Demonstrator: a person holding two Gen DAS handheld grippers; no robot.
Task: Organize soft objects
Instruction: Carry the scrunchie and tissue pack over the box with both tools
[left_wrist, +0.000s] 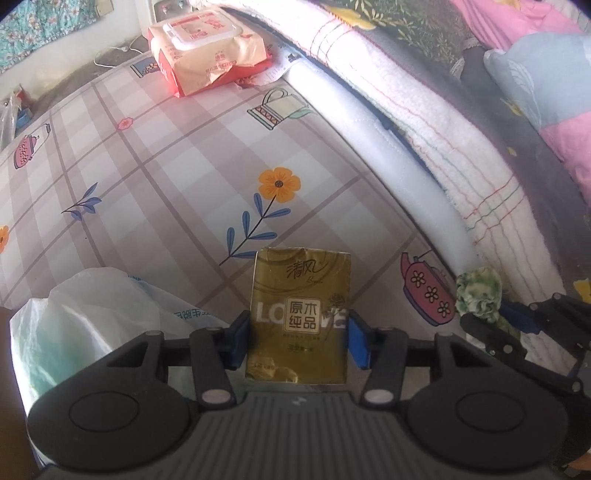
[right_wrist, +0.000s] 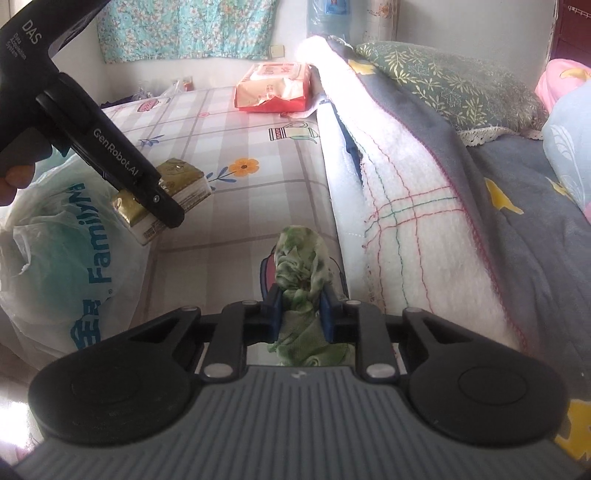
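nearest the lens, my left gripper (left_wrist: 298, 338) is clamped on a gold tissue pack (left_wrist: 299, 317), its blue pads pressing the pack's two long sides, long axis pointing forward along the fingers. my right gripper (right_wrist: 300, 314) is pinched tight on a bunched green cloth (right_wrist: 301, 266), which stands up between the pads and trails below them. both loads hang above the checked bed sheet (left_wrist: 159, 177). just beside the left gripper, on its outer side, a white plastic bag (right_wrist: 66, 236) sits at the near edge of the bed; the right wrist view shows the tissue pack held close over the bag's mouth, so i judge the left hand the nearer of the two to it. the cloth lies well to the right of the bag, near the rolled white blanket (right_wrist: 406, 206). farther off, at the far end of the sheet, a wet-wipes pack (left_wrist: 207, 48) rests on a red packet; whether it is to be bagged i cannot tell.
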